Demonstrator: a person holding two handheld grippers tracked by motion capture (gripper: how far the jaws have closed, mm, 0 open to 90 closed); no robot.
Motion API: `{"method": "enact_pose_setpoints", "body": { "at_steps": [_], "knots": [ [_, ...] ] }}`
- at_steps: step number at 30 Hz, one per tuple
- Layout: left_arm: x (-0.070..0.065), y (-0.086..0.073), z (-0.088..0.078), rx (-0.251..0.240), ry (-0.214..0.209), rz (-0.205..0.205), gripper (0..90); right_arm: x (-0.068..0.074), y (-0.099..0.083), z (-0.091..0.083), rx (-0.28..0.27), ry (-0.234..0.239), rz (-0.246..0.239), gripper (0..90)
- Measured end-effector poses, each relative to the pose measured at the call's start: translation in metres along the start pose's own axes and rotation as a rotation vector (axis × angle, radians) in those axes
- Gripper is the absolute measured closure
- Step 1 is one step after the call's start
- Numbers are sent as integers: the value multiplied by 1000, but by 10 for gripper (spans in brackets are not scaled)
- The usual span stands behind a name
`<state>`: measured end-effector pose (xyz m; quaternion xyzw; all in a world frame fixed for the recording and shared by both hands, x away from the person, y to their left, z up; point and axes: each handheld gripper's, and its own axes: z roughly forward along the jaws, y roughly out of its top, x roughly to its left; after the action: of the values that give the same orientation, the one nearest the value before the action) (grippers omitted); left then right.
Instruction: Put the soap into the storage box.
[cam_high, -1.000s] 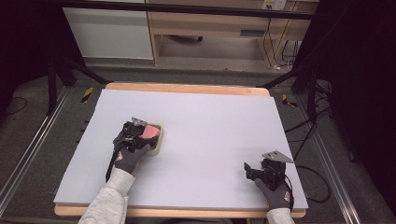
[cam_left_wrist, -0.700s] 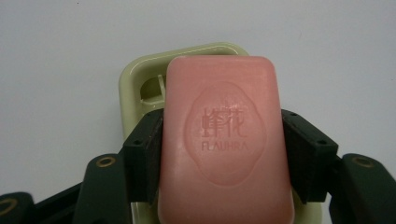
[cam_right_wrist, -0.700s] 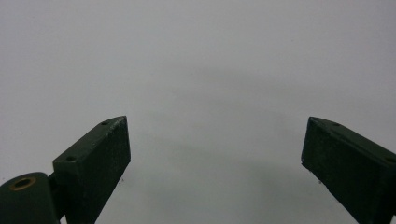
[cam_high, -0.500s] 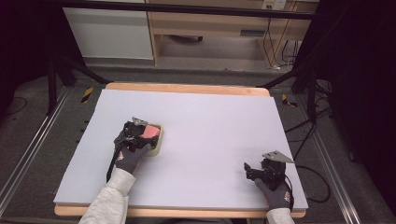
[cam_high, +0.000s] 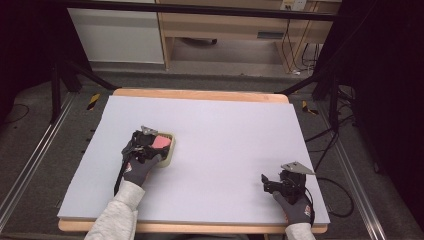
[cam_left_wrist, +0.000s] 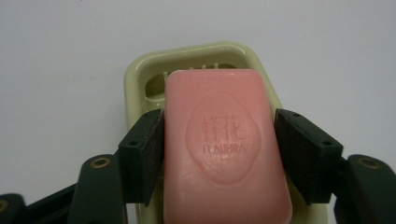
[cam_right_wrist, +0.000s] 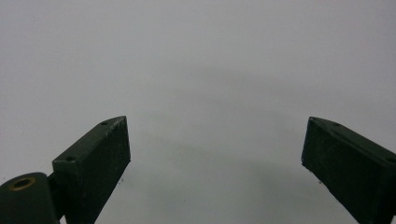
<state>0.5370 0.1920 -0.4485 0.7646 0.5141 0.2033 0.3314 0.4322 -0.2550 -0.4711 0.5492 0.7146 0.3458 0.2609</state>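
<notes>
One pink soap (cam_left_wrist: 227, 149) stamped FLAUHRA in dish (cam_left_wrist: 140, 79), left gripper (cam_left_wrist: 219, 140) fingers just parted, right gripper (cam_right_wrist: 215, 154) fingers apart

High view: fixed above the near edge, facing forward and down, far enough to take in the whole tabletop (cam_high: 220, 130), both tools and the floor beyond.

Left tool view: riding on the left tool (cam_high: 150, 142), looking along its black jaws, very close on the pink soap (cam_left_wrist: 226, 144) in its pale green dish (cam_left_wrist: 140, 79); same soap (cam_high: 161, 142) and dish (cam_high: 169, 150) seen small from above at the tabletop's left.

Right tool view: riding on the right tool (cam_high: 267, 182), aimed close at bare tabletop (cam_right_wrist: 205, 70) between its jaws, matching the near right corner in the high view.
</notes>
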Motion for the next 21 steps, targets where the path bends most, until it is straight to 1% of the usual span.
{"method": "enact_pose_setpoints", "body": {
  "at_steps": [5, 7, 12, 15, 18, 21],
  "knots": [
    [2, 2, -12, -30, -13, -6, 316, 0, 0, 0, -1, -1, 1, 81],
    [2, 2, -16, -39, -26, -12, 307, 0, 0, 0, -2, -2, 3, 82],
    [3, 0, -30, -69, -49, -4, 292, 0, 0, -1, -4, 0, 8, 81],
    [4, -4, -42, -91, -52, 13, 279, -1, 0, -1, -7, -6, 8, 80],
    [8, -9, -53, -113, -59, 5, 267, -1, 0, -2, -12, -10, 13, 79],
    [14, -17, -60, -123, -56, -4, 263, -2, -1, -2, -12, -14, 13, 79]
  ]
}}
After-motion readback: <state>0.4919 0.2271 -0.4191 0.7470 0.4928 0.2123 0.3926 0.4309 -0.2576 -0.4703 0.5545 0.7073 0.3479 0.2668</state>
